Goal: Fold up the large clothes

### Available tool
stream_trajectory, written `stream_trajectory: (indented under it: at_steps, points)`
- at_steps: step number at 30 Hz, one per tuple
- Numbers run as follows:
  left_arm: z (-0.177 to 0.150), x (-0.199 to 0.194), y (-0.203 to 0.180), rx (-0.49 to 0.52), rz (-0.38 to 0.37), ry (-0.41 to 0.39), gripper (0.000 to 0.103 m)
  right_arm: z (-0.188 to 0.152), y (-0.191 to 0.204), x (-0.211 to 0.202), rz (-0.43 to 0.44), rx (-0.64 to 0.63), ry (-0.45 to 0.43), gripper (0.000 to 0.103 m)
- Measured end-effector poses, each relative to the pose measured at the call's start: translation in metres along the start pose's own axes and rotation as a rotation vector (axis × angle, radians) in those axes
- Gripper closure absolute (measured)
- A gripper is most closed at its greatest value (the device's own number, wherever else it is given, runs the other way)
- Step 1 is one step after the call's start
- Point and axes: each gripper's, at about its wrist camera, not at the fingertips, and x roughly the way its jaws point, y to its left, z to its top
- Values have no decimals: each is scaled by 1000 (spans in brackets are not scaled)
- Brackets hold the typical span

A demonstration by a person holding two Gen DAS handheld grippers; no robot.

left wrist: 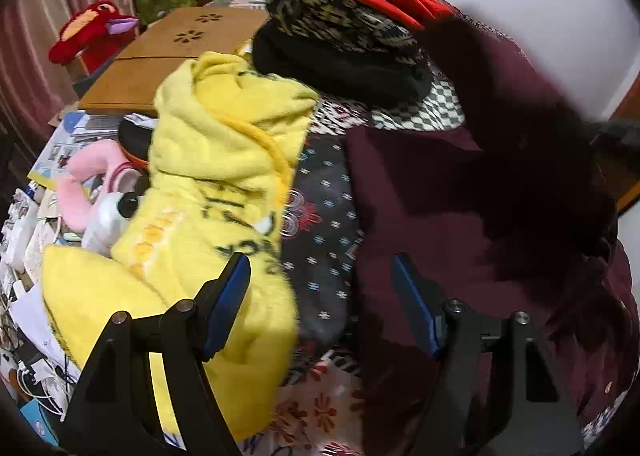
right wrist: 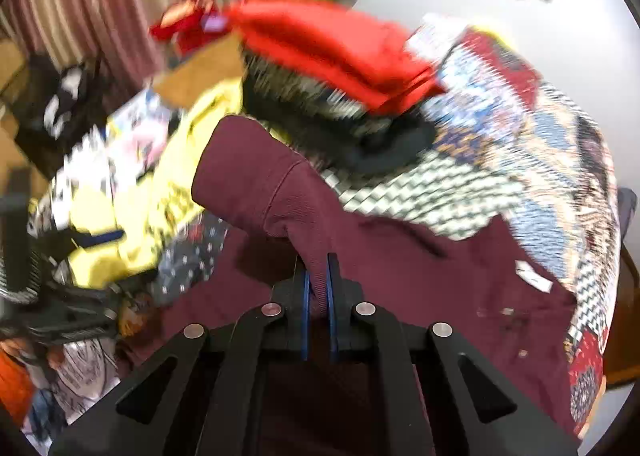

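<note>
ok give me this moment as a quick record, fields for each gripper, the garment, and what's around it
left hand-held gripper: open, holding nothing
right hand-held gripper: shut on maroon garment
maroon garment: spread on patterned bedspread, one part lifted
yellow garment: crumpled, left of the maroon one
folded stack: red on top, patterned and black below

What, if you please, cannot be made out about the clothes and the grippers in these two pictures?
- Dark maroon fabric garment: in the left wrist view a blurred dark shape hides its right part.
- Yellow fleece garment: its black lettering is creased, unreadable.
- Right gripper: its jaws are shut on a maroon fold; the sleeve's far end is bunched.
- Folded stack under the red fabric piece: motion-blurred in the right wrist view.
</note>
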Motion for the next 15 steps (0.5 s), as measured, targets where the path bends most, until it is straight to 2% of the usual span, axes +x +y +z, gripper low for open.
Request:
stream_trajectory:
  at_steps: [5,9,15]
  points:
    - [-6,10,-23,49,-16,34,31,-7,-39,-58,-56,85,-153,97]
    - [-10,18,-41,79,-34,69,31,-24,-79,-97,-89,197,-239,97]
    - [-21,30,-66,128,-23,111,31,-69,-138,-131,-146,376,-291,97]
